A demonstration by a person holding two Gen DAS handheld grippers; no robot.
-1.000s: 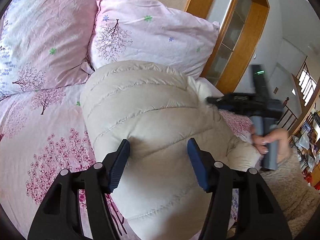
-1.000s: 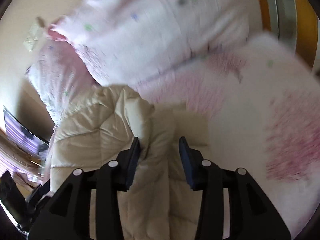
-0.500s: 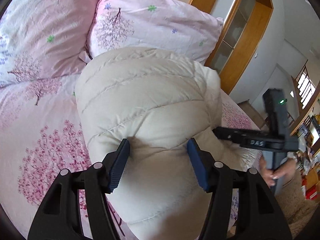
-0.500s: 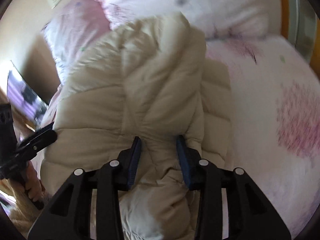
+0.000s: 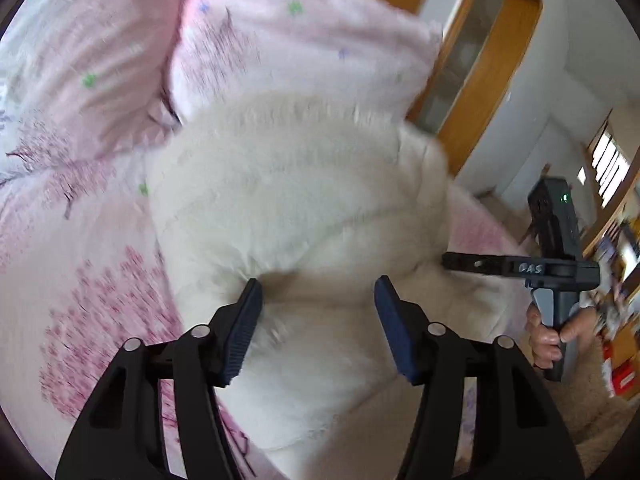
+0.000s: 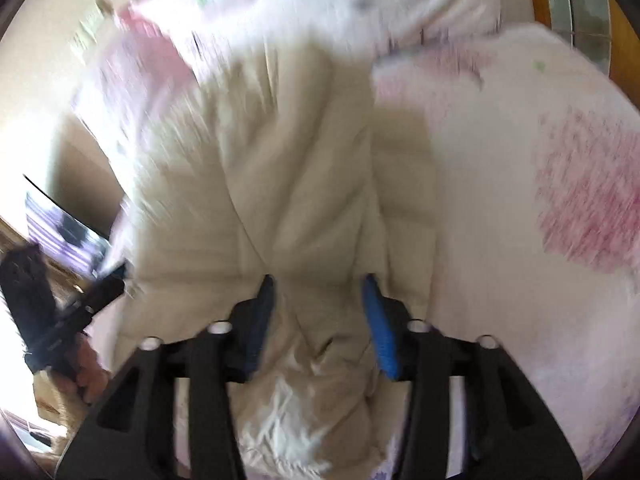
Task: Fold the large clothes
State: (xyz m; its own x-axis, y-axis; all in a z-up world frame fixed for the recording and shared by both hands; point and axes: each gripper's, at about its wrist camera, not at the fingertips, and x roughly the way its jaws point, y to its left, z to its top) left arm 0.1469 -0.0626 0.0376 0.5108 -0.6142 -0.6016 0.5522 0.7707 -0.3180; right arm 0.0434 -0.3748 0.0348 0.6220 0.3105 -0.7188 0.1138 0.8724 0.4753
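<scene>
Cream quilted padding is filling the middle of both views: your puffer jacket (image 5: 296, 208) is lying bunched on the bed (image 5: 80, 280), its far edge pushing up against the pink floral pillows (image 5: 280, 40) at the head. Your left gripper (image 5: 318, 300) is holding a fat fold of the jacket, the fingers (image 5: 244, 320) standing fairly wide with the padding pressed between them. Your right gripper (image 6: 318, 300) is sitting over the jacket's other side, where its fingers (image 6: 378, 328) are opening; the fabric is lying between them, and the blur is keeping me from telling whether they are touching it. From the left wrist view, your right hand (image 5: 548, 332) is gripping its handle just past the jacket's near right edge, close to the side of the bed. Bare flowered sheet is lying open to the left of the jacket and, in the right wrist view, wide open to its right. A wooden-framed door (image 5: 492, 60) is standing beyond the pillows, near the bed's far corner.
</scene>
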